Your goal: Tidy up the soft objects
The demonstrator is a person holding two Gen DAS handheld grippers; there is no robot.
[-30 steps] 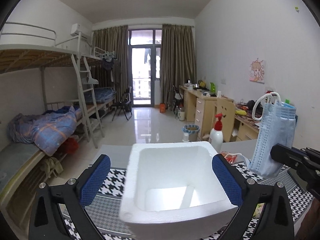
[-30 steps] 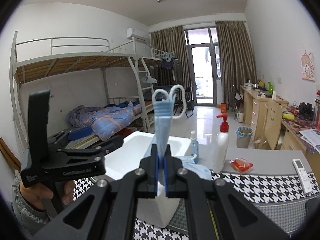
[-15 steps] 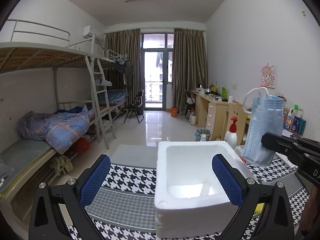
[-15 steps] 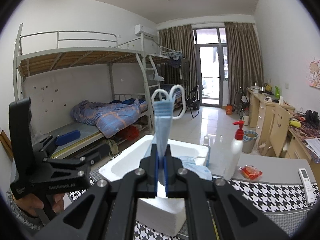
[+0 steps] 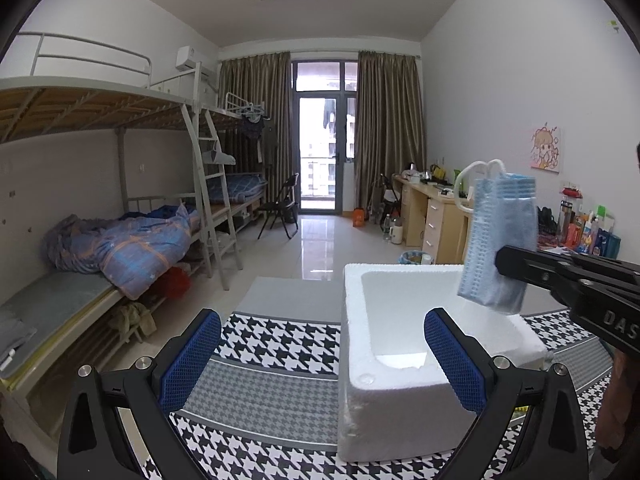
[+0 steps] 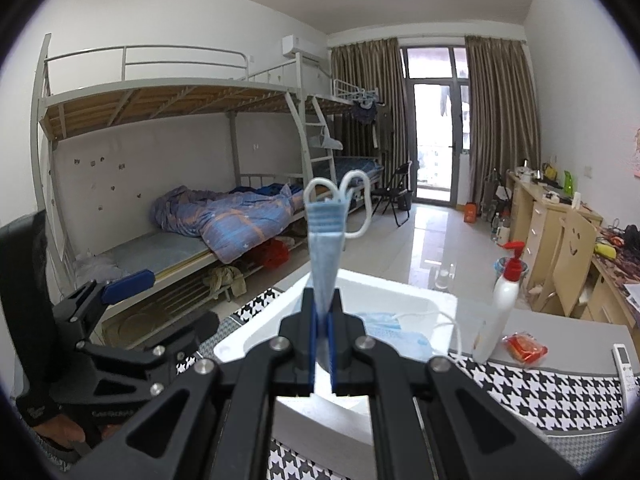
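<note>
My right gripper [image 6: 322, 340] is shut on a stack of blue face masks [image 6: 326, 248] and holds it upright over the white foam box [image 6: 400, 300]. In the left wrist view the stack of masks [image 5: 498, 240] hangs above the foam box's [image 5: 356, 360] right side, held by the right gripper [image 5: 508, 268]. My left gripper [image 5: 322, 364] is open and empty, low at the box's near left corner; it also shows at the left of the right wrist view [image 6: 120, 292]. Another blue mask [image 6: 400, 336] lies by the box's far rim.
A houndstooth cloth [image 5: 280, 344] covers the table. A white pump bottle with a red top [image 6: 502, 300], a red packet [image 6: 524, 346] and a white remote [image 6: 626, 362] sit at the right. A bunk bed [image 5: 100, 248] stands left of the table, and desks [image 5: 432, 216] are along the right wall.
My left gripper has drawn back and to the left, so the foam box no longer sits between its fingers. The right gripper has carried the masks from beside the box to above it.
</note>
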